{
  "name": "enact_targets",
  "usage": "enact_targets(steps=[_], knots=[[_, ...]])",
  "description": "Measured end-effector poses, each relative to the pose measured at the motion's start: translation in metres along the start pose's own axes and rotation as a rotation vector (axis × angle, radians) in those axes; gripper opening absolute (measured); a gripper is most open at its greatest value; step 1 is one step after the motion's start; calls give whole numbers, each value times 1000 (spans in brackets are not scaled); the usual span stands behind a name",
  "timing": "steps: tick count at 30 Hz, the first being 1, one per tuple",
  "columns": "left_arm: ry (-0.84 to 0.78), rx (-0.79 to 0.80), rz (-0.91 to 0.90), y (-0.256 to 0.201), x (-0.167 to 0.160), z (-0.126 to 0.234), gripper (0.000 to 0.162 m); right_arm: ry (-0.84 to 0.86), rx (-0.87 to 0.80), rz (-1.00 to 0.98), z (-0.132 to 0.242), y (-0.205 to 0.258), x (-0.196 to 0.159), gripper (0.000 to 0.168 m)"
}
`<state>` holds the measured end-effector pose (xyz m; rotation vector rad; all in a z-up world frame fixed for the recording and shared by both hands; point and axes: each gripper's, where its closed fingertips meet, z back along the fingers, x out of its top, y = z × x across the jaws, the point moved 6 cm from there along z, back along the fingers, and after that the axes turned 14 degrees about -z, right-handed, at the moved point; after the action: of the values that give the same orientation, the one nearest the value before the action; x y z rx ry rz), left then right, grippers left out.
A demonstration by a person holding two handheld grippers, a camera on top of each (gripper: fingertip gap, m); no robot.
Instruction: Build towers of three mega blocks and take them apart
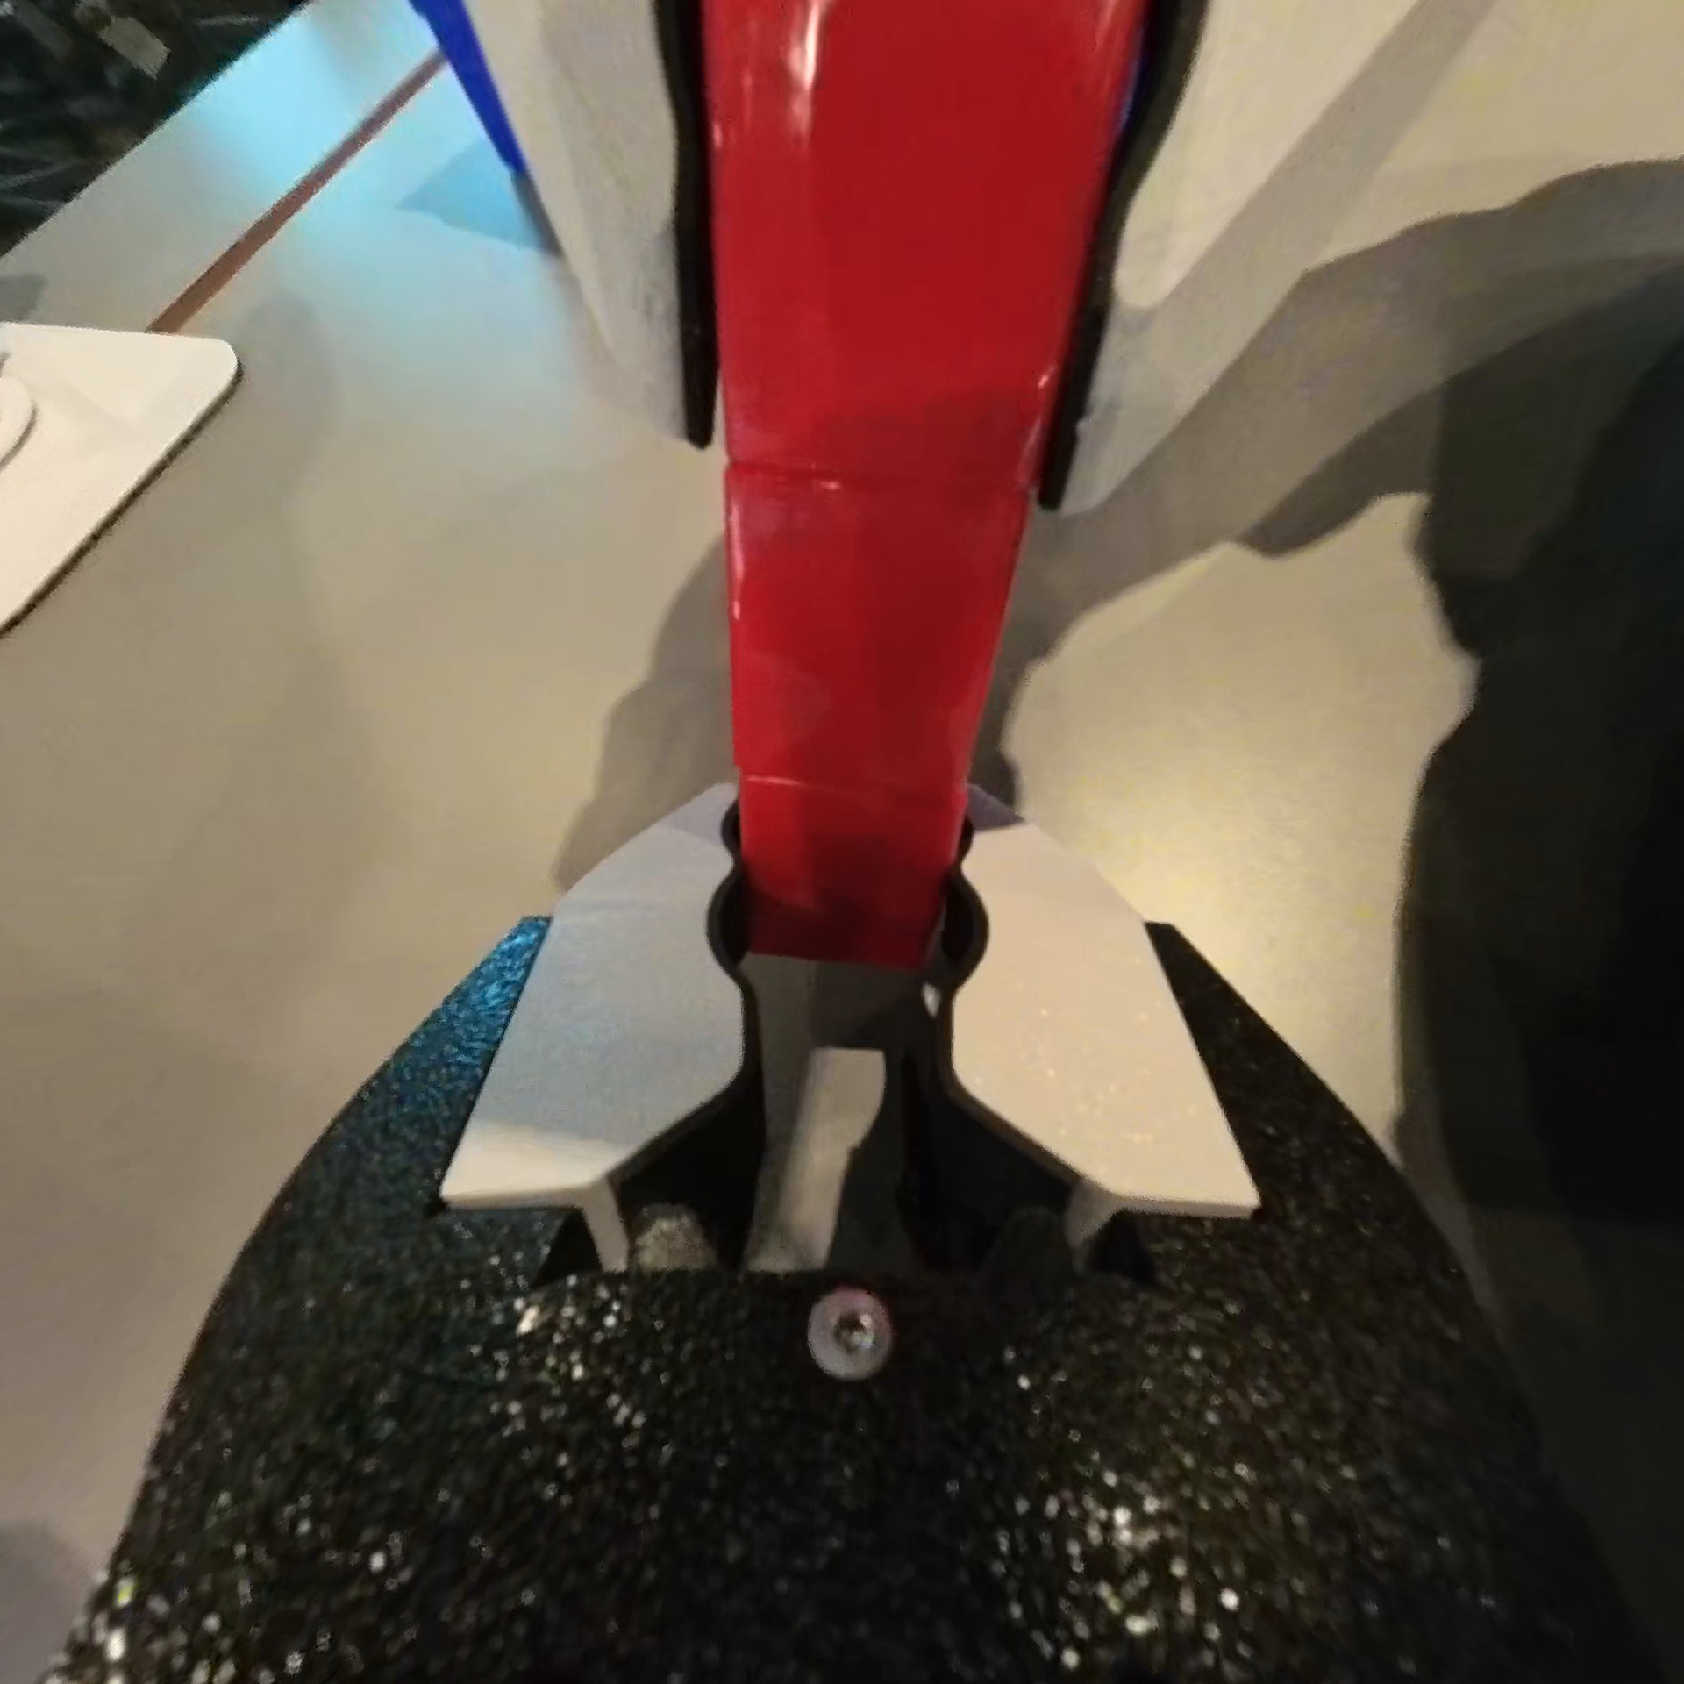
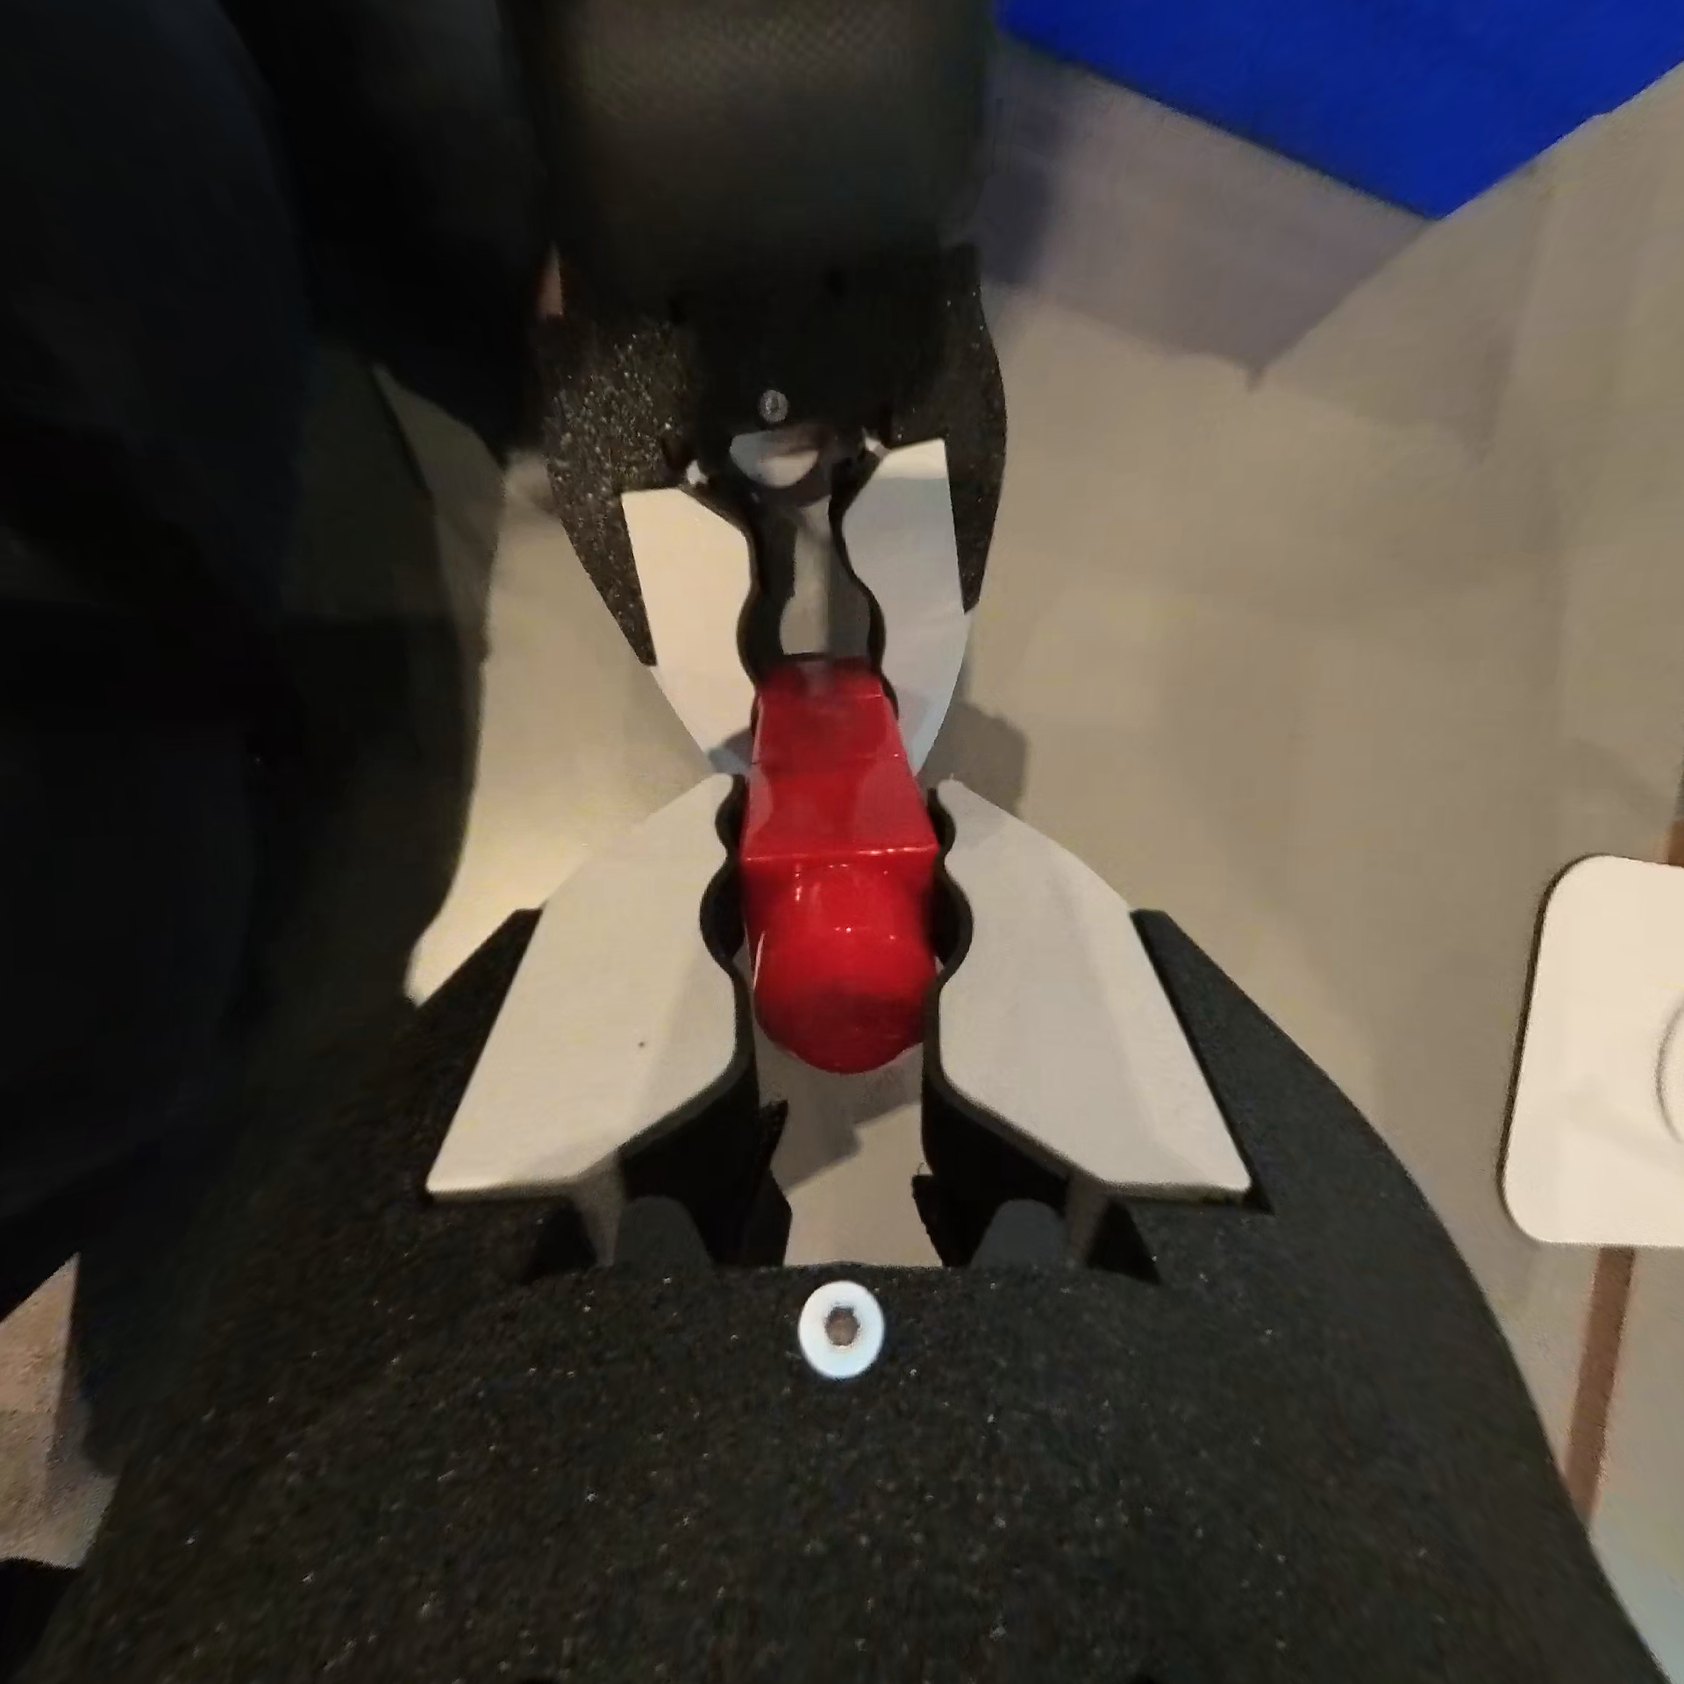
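A stack of red mega blocks (image 1: 866,592) is held level above the beige table (image 1: 319,729), with a gripper at each end. Two seams show along it. My left gripper (image 1: 843,875) is shut on the near end in the left wrist view. My right gripper (image 1: 911,273) grips the far end there. In the right wrist view, my right gripper (image 2: 838,875) is shut on the red stack (image 2: 834,820), whose rounded stud points toward the camera. The left gripper (image 2: 820,674) clamps the far end.
A white rounded card lies on the table at the left (image 1: 109,437) and shows at the right in the right wrist view (image 2: 1604,1048). A blue object (image 2: 1321,82) stands behind. A person's dark clothing (image 2: 137,638) fills the left side.
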<state>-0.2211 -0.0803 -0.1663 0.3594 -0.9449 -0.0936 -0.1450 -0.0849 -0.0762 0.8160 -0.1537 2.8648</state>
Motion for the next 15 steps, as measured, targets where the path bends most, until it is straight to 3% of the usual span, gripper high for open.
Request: enact_targets(steps=[2, 4, 5, 10, 12, 15], knots=[[-67, 24, -9, 1, 6, 3, 52, -27, -11, -5, 16, -5, -4, 37], [-105, 60, -5, 5, 8, 6, 72, -60, -94, -47, 50, -22, -14, 37], [-115, 68, 2, 6, 8, 7, 75, -72, -164, -86, 73, -36, -21, 37], [-143, 89, 30, 10, 8, 10, 66, 11, -563, -312, 189, -105, -82, 37], [-154, 103, 32, 10, 8, 12, 62, 119, -594, -406, 206, -130, -112, 36], [-173, 115, 48, 12, 8, 14, 60, 316, -520, -492, 192, -172, -154, 37]])
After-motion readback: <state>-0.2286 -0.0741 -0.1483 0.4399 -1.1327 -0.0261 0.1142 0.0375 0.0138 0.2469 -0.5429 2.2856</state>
